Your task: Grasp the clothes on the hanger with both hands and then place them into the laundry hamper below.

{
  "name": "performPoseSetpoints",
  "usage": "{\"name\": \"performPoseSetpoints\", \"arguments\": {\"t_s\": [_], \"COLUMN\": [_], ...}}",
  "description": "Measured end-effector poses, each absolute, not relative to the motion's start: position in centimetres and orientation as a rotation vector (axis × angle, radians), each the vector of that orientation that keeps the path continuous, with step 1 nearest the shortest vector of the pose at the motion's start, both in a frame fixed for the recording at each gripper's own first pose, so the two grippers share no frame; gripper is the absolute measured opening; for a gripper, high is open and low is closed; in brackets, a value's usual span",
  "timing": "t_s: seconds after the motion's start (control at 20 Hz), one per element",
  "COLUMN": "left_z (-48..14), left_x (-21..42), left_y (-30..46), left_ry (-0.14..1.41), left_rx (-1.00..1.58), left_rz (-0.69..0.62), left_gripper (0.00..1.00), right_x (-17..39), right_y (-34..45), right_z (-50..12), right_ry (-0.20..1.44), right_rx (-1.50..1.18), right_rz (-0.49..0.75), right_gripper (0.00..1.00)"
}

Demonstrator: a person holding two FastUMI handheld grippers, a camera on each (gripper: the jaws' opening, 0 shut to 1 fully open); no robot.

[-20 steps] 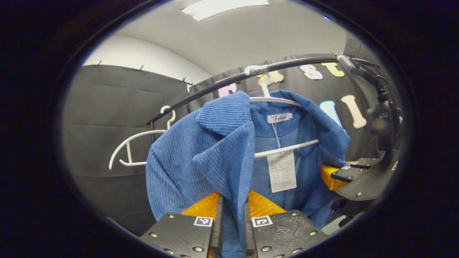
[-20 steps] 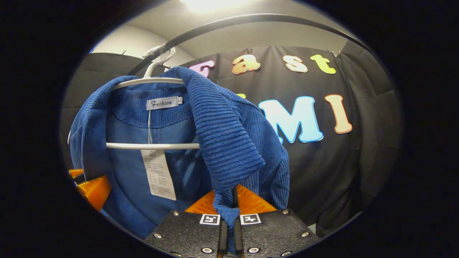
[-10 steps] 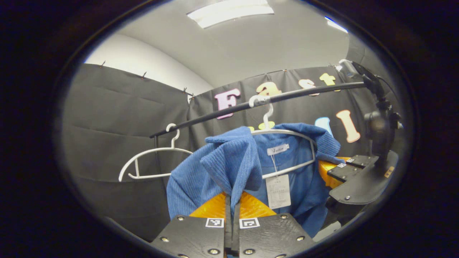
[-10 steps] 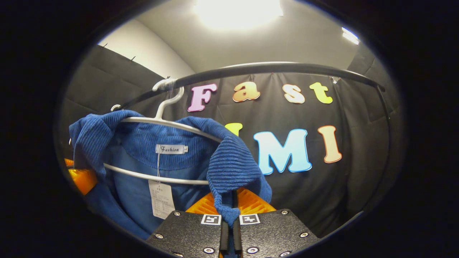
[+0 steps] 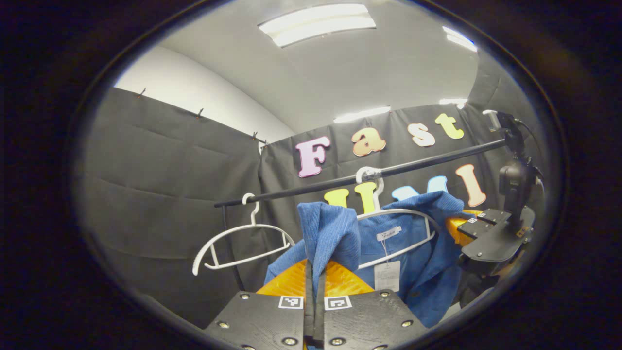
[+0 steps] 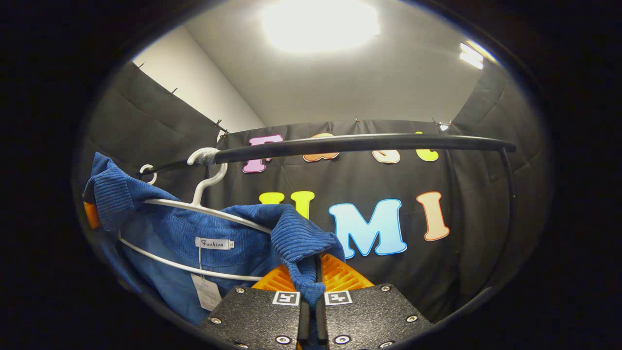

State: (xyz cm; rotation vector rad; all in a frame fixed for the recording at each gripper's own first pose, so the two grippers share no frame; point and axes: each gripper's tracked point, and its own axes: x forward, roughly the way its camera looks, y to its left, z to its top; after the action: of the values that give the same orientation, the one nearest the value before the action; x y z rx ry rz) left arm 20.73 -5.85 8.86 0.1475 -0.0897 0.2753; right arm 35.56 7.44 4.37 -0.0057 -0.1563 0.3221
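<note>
Each claw (image 5: 314, 287) (image 6: 311, 287) has a black textured body with silver screws and small square black-and-white markers.

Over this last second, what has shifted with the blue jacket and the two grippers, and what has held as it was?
Both grippers drew back and down, so the blue corduroy jacket and black rail look farther off and higher. The jacket's shoulders have come off the white wire hanger, whose upper arm is now bare. The left gripper and right gripper stay clamped on the fabric. The hanger still hangs on the rail, as does the empty white hanger.
</note>
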Motion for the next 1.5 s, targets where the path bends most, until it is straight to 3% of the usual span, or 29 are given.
{"name": "performPoseSetpoints", "arguments": {"t_s": [0.15, 0.2, 0.3, 0.35, 0.7, 1.15, 1.3, 1.5], "left_z": [10.3, 10.6, 11.2, 11.3, 12.8, 15.5, 16.7, 14.6], "left_x": [20.1, 19.8, 19.7, 19.5, 19.5, 21.5, 22.4, 24.9], "left_y": [-4.0, -3.4, -2.6, -1.7, 2.8, 6.8, 9.1, 11.6], "left_ry": [-0.107, -0.111, -0.119, -0.118, -0.114, -0.128, -0.142, -0.109], "left_rx": [0.173, 0.178, 0.194, 0.208, 0.284, 0.424, 0.443, 0.42], "left_rz": [0.291, 0.292, 0.27, 0.272, 0.299, 0.285, 0.296, 0.309], "left_gripper": [0.05, 0.0, 0.0, 0.05, 0.05, 0.01, 0.05, 0.01], "right_x": [36.3, 36.8, 37.8, 38.2, 40.5, 42.8, 43.1, 43.2], "right_y": [6.5, 6.2, 5.2, 4.6, 3.0, 4.3, 5.4, 6.3], "right_z": [5.7, 6.0, 6.6, 6.7, 6.3, 4.6, 4.0, 3.1], "right_ry": [-0.191, -0.201, -0.214, -0.214, -0.202, -0.173, -0.178, -0.18], "right_rx": [-0.019, -0.019, -0.015, -0.011, -0.015, -0.043, -0.077, -0.114], "right_rz": [0.295, 0.286, 0.262, 0.251, 0.231, 0.263, 0.3, 0.316], "right_gripper": [0.04, 0.04, 0.04, 0.04, 0.04, 0.05, 0.05, 0.05]}}
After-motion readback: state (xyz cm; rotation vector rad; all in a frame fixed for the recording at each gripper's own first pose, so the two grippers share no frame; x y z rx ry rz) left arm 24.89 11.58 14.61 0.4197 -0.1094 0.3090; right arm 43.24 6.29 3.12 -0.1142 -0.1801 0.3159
